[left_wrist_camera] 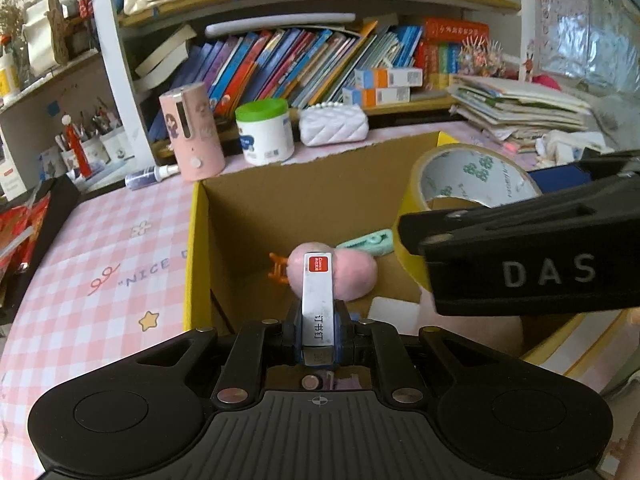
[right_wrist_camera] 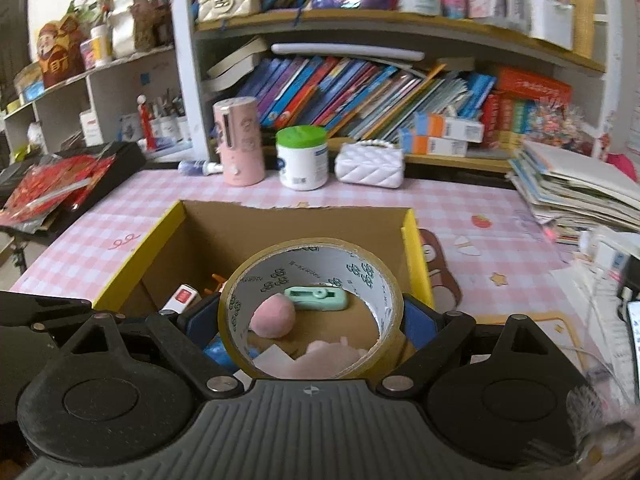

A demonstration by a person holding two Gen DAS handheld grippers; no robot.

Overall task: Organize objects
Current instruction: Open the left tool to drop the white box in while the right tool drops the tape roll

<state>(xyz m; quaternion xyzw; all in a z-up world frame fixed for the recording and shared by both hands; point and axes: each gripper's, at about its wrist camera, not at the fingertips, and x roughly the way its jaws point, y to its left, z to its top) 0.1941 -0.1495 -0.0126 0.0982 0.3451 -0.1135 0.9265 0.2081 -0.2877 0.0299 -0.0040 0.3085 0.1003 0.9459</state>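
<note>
An open cardboard box with yellow edges (left_wrist_camera: pixel 192 248) (right_wrist_camera: pixel 416 256) sits on the pink checked tablecloth. My left gripper (left_wrist_camera: pixel 318 332) is shut on a small silver staples box (left_wrist_camera: pixel 317 300) with a red label, held over the box's near side. My right gripper (right_wrist_camera: pixel 312 320) is shut on a roll of yellow-brown tape (right_wrist_camera: pixel 310 308), held upright over the box; it shows in the left wrist view (left_wrist_camera: pixel 460 188) too. Inside the box lie a pink round object (left_wrist_camera: pixel 352 276) (right_wrist_camera: pixel 274 316), a mint green item (left_wrist_camera: pixel 366 242) (right_wrist_camera: pixel 316 298) and an orange piece (left_wrist_camera: pixel 277 268).
Behind the box stand a pink cylinder (right_wrist_camera: pixel 240 140), a white tub with a green lid (right_wrist_camera: pixel 303 158) and a white quilted purse (right_wrist_camera: pixel 369 164). A bookshelf (right_wrist_camera: pixel 360 92) fills the back. Stacked papers (right_wrist_camera: pixel 576 192) lie right, red packets (right_wrist_camera: pixel 60 184) left.
</note>
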